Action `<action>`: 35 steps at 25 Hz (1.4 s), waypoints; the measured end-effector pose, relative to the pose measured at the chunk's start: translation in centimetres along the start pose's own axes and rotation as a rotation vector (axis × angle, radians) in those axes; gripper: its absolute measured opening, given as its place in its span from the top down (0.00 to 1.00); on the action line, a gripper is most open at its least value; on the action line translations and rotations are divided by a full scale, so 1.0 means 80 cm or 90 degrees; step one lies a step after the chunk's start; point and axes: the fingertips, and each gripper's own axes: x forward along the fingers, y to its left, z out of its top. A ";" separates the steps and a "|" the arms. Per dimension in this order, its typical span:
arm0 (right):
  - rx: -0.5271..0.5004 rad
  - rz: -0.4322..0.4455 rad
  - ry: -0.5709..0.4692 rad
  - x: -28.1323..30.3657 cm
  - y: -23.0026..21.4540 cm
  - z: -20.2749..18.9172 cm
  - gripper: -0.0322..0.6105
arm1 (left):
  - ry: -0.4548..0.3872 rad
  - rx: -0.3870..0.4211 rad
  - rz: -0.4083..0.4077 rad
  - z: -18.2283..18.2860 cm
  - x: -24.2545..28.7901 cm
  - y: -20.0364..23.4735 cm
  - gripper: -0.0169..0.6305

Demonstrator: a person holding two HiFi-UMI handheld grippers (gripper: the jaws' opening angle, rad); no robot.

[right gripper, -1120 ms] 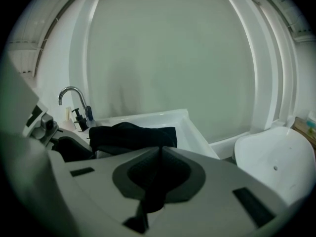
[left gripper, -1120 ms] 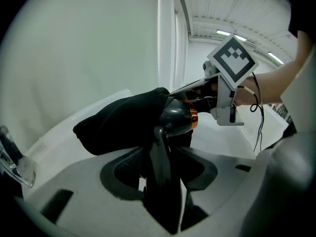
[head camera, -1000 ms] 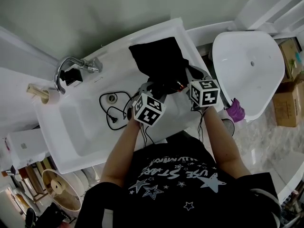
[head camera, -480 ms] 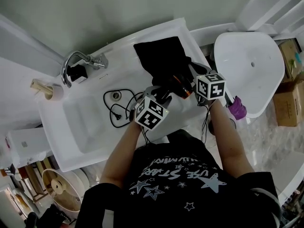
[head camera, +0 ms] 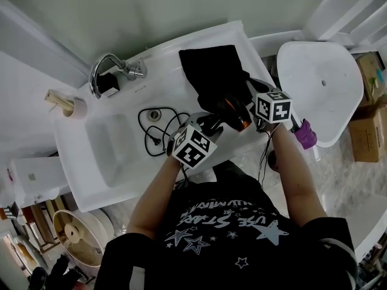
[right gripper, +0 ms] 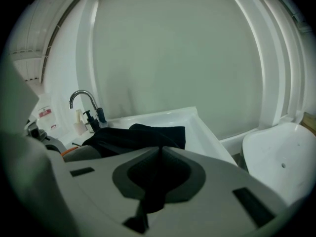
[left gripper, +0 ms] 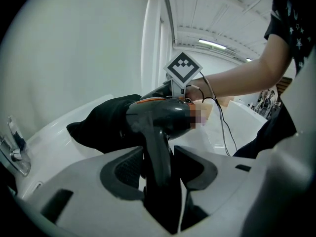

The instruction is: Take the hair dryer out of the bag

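The hair dryer (head camera: 233, 111) is found mostly outside the bag (head camera: 211, 71) at the right end of the washbasin (head camera: 112, 162), handle grasped by the left claw (left gripper: 159, 168), bag cloth pinched in the clenched right claw (right gripper: 159, 153); final clearance is judged outstanding.

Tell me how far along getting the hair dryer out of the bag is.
Done: the dark grey hair dryer shows mostly outside the black cloth bag. In hand: the left gripper has its jaws clamped on the dryer's handle; the right gripper pinches the bag's cloth. Left: draw it fully clear.
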 end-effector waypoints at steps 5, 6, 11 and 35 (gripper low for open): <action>0.002 -0.015 -0.005 -0.005 0.006 0.000 0.91 | -0.027 -0.022 -0.046 -0.004 -0.024 -0.023 0.66; 0.001 -0.018 -0.005 -0.006 0.009 -0.001 0.91 | -0.029 -0.023 -0.050 -0.007 -0.029 -0.026 0.66; 0.003 -0.024 -0.006 -0.011 0.023 -0.010 0.91 | -0.043 -0.034 -0.077 -0.011 -0.055 -0.041 0.66; 0.013 -0.134 0.007 0.005 0.040 -0.010 0.91 | -0.128 0.003 -0.182 -0.037 -0.159 -0.085 0.66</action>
